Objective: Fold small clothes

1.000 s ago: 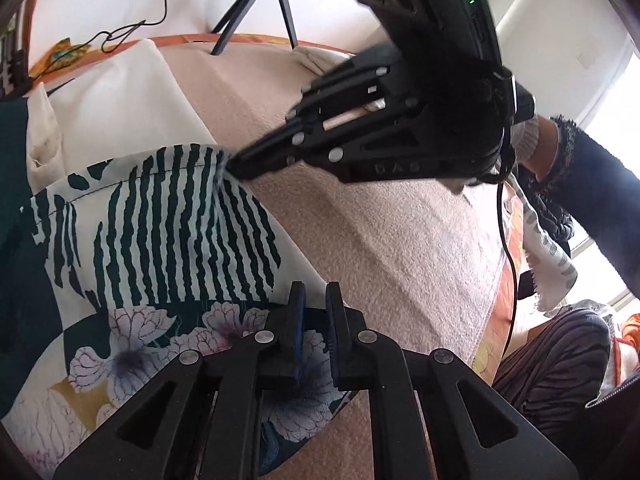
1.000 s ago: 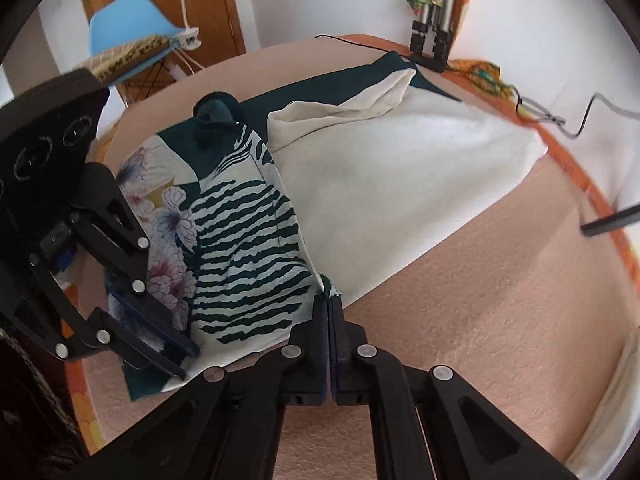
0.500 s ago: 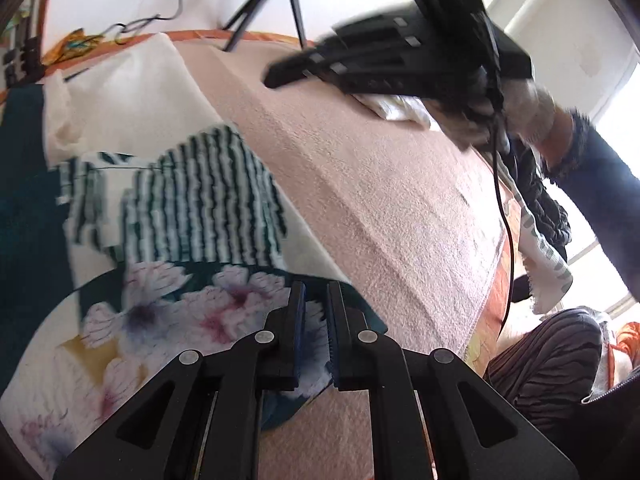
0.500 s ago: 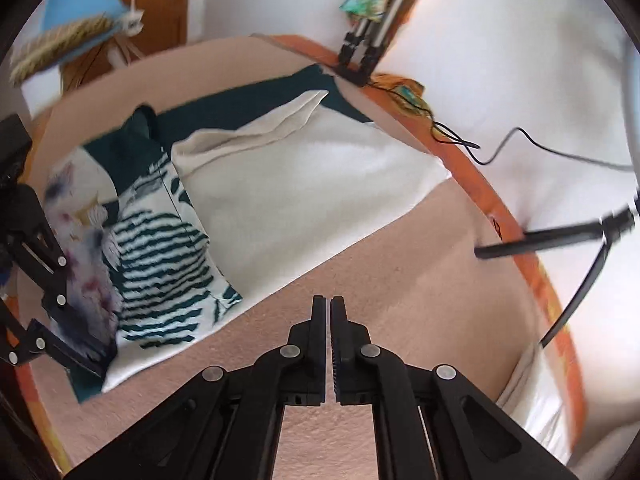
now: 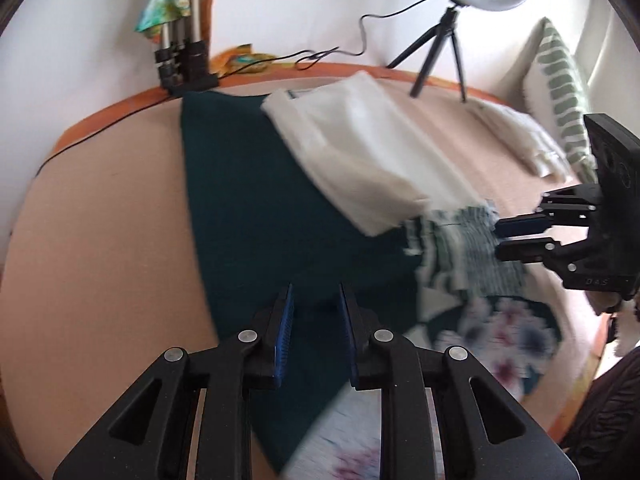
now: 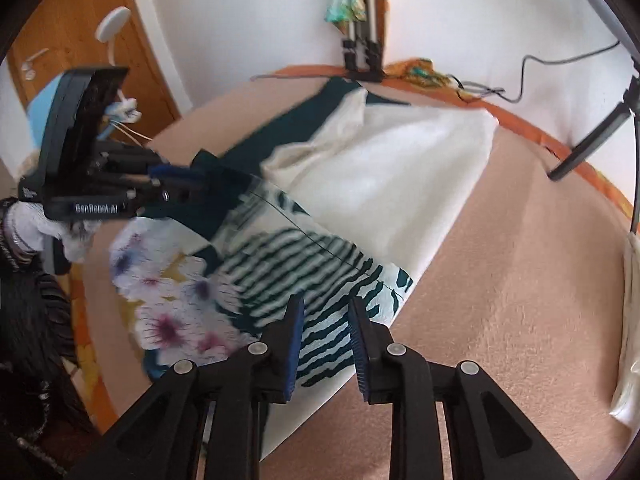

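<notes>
Your left gripper [image 5: 314,300] sat low over the cloth, its jaws apart and gripping nothing, with the dark green part of the garment [image 5: 248,208] showing between and under the fingertips. From the right-hand camera that same gripper [image 6: 180,184] reached in level from the left edge, your white-gloved hand [image 6: 36,228] behind it; its tips sat at the garment's dark green end, though motion blur kept me from telling whether they touched the fabric.

Your right gripper [image 6: 324,312] also had its jaws apart and empty, hovering over the striped corner of the garment [image 6: 304,276], close to its near edge. In the left-hand camera it [image 5: 498,236] came in from the right, tips at the striped edge.

The garment lay flat on the pink blanket [image 6: 500,280], flowers towards you, with a folded white cloth [image 6: 400,176] lying across its far half. To the right of the garment, bare blanket ran to the orange border [image 6: 532,132], where a tripod leg [image 6: 588,140] stood.
</notes>
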`<state>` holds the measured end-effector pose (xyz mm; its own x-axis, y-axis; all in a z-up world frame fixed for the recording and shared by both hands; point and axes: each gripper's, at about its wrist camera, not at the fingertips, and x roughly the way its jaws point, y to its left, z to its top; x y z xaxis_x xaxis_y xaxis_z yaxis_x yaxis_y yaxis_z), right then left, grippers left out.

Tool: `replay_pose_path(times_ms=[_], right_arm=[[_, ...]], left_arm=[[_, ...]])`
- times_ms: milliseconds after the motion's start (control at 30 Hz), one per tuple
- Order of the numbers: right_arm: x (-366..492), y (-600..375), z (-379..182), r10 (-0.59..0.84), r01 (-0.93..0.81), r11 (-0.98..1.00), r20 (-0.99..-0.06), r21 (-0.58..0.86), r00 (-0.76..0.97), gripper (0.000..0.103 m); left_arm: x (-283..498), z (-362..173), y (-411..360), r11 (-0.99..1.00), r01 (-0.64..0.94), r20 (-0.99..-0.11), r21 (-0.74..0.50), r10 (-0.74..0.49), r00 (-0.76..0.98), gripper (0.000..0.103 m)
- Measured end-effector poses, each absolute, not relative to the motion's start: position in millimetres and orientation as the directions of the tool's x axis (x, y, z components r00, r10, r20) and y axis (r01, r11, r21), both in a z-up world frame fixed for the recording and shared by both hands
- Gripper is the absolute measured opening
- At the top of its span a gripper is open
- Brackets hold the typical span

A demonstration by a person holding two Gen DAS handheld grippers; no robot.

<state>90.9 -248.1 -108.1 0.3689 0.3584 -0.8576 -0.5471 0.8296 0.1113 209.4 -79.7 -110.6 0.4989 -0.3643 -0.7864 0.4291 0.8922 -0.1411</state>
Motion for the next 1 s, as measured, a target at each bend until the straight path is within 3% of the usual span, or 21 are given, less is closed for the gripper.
replay_pose_path(times_ms=[233, 267, 333, 367, 500, 567, 600, 867, 1000], right_arm=[[108.9, -264.3, -109.8, 0.171, -0.443, 0.896, -0.901, -0.027, 0.399, 0.025], [112.8, -271.1, -104.4, 0.191, -0.428, 0.904, -0.895, 0.0, 0.403, 0.027], [122.8, -283.2, -94.7, 0.22, -0.399, 0.916, -0.882, 0.04, 0.418, 0.035], [129.1, -287.4, -90.7, 0.223, -0.382, 0.923, -0.876, 0.048, 0.428, 0.038], [163.9, -301.8, -81.9, 0.299, -0.352, 0.925, -0.851, 0.146, 0.432, 0.044], [183.5, -305.5, -80.6, 0.324, -0.335, 0.924, -0.838, 0.182, 0.44, 0.065], [195.2, -308.0, -81.2, 0.348, -0.329, 0.92, -0.828, 0.212, 0.439, 0.069], [277.0, -317.2, -105.1, 0.406, -0.235, 0.913, -0.79, 0.333, 0.46, 0.069], [307.8, -321.4, -120.6, 0.446, -0.204, 0.895, -0.767, 0.397, 0.462, 0.067]], left_arm=[[237.0, -101.5, -42.7, 0.924, 0.366, -0.763, -0.114, -0.317, 0.563, 0.02], [240.8, -95.2, -36.5, 0.922, 0.366, -0.746, -0.124, -0.33, 0.578, 0.024], [253.7, -84.6, -26.4, 0.923, 0.358, -0.722, -0.14, -0.343, 0.601, 0.054], [264.6, -79.4, -19.6, 0.917, 0.36, -0.702, -0.174, -0.372, 0.607, 0.056], [308.3, -76.1, -6.3, 0.893, 0.343, -0.687, -0.291, -0.445, 0.574, 0.056], [331.8, -80.6, -2.6, 0.875, 0.328, -0.68, -0.357, -0.484, 0.551, 0.056], [341.6, -84.2, -2.8, 0.868, 0.323, -0.682, -0.376, -0.496, 0.537, 0.056], [402.9, -115.6, -9.0, 0.84, 0.262, -0.678, -0.476, -0.54, 0.499, 0.057], [422.0, -124.0, -18.4, 0.838, 0.284, -0.68, -0.467, -0.545, 0.491, 0.057]])
